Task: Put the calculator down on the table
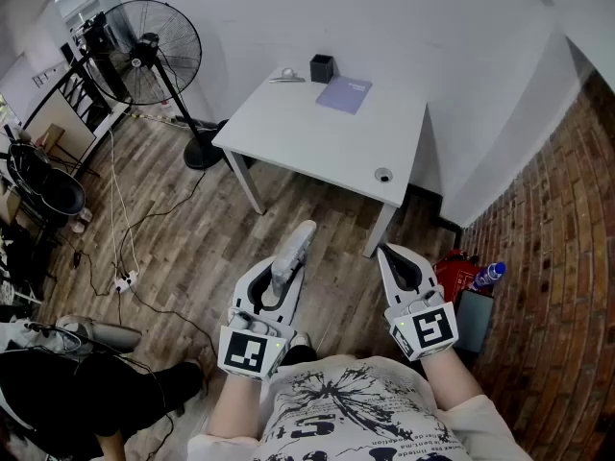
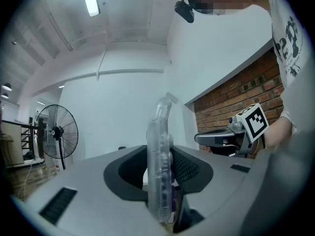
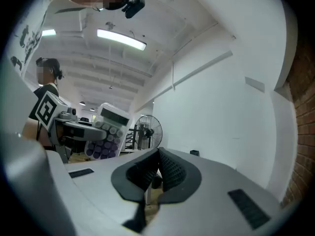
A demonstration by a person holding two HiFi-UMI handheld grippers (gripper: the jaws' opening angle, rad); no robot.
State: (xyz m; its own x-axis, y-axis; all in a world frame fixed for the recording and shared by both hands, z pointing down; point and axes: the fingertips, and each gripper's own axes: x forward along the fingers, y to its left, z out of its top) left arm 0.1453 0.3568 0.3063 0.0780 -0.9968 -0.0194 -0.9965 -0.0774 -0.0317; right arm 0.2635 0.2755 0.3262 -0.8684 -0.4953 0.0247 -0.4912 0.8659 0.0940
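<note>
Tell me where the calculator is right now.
In the head view the calculator is clamped on edge in the left gripper, lower centre-left, over the wooden floor, short of the white table.

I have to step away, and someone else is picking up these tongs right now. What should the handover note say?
Left tongs: shut on the calculator, held on edge above the floor.
Right tongs: shut, empty.
Table: ahead, not yet under the tongs; black cup and purple notebook at its far side.
Done: calculator is in the grip.
Left: reach the table, lay the calculator on it, open the left tongs.
</note>
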